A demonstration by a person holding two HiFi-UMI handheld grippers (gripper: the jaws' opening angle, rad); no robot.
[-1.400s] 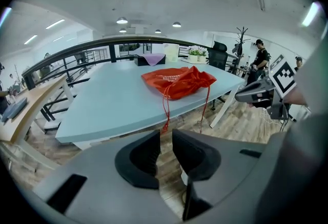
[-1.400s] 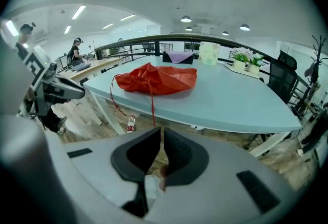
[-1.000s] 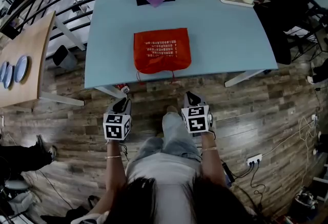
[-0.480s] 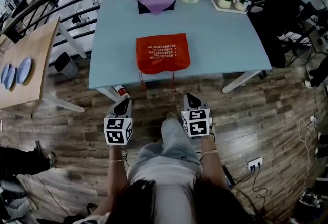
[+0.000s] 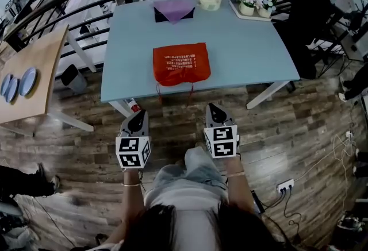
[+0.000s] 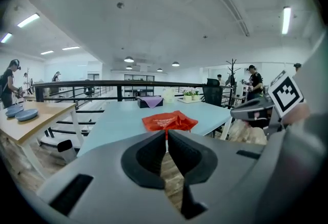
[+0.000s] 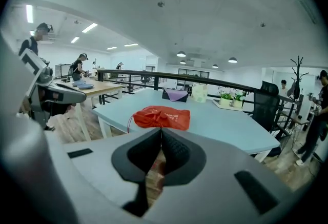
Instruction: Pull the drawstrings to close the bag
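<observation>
red fabric drawstring bag [image 5: 181,63] on the pale blue table [image 5: 253,51] by its near edge, purple cloth [image 5: 173,10] far behind. left gripper [image 5: 137,115] and right gripper [image 5: 213,109] hang nearer, jaws together, holding nothing.

My left gripper [image 6: 167,136] is matt grey plastic; the bag [image 5: 181,64] is crinkled red cloth; the table [image 5: 247,49] is smooth, matt blue.

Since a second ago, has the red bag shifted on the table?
No. The red drawstring bag sits in the same spot by the near edge of the blue table.
</observation>
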